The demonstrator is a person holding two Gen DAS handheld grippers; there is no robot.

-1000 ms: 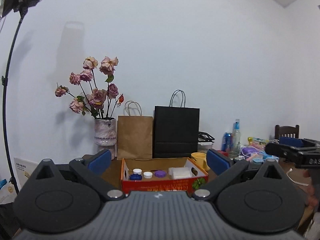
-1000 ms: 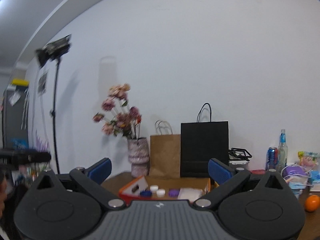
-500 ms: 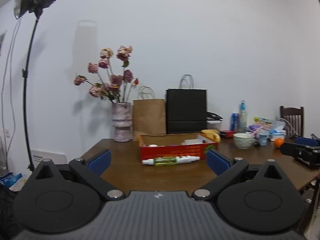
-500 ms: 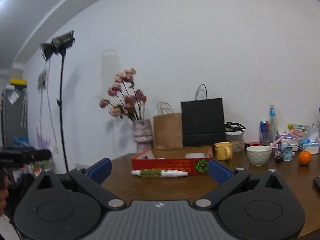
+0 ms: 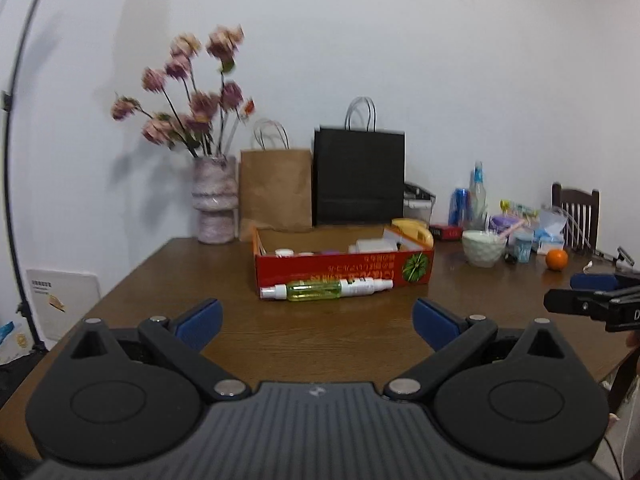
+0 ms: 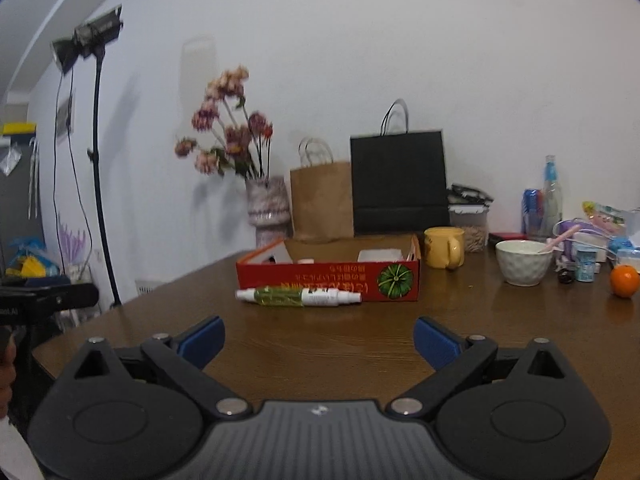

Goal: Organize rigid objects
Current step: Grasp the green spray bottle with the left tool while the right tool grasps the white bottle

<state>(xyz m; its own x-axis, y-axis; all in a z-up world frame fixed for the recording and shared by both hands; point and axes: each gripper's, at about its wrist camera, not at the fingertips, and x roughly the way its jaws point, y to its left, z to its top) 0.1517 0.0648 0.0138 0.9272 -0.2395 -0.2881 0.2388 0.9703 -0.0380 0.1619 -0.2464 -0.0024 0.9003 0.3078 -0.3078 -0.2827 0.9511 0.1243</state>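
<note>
left wrist view: left gripper [image 5: 316,316], blue-padded fingers [image 5: 198,317] spread wide, nothing between them, held above the near part of the brown wooden bench [image 5: 320,344]. right gripper [image 6: 319,334], fingers [image 6: 434,341] wide apart but closing, nothing between them, likewise over bare bench [image 6: 360,344]; it also shows at the right edge of the left wrist view [image 5: 592,300].

item: red cardboard box [image 5: 344,272], open-topped, mid-bench, pumpkin picture on its front wall. inside, partly hidden by the wall: small white caps [image 5: 284,252] toward the left, a white box [image 5: 374,245] toward the right; other contents cannot be told.

item: spray bottle [image 5: 324,290], clear with greenish liquid and white ends, lying on its side along the front wall of the red box, just beside it; whether it touches cannot be told.

item: yellow mug [image 6: 444,253], just right of the box at its far corner.

item: white bowl [image 6: 523,261], a pink utensil in it, right of the mug.

item: orange [image 6: 624,281], right of the bowl, apart from it.

item: vase of pink flowers [image 5: 214,204], brown paper bag [image 5: 276,188], black paper bag [image 5: 359,178], in a row against the wall behind the box.
</note>
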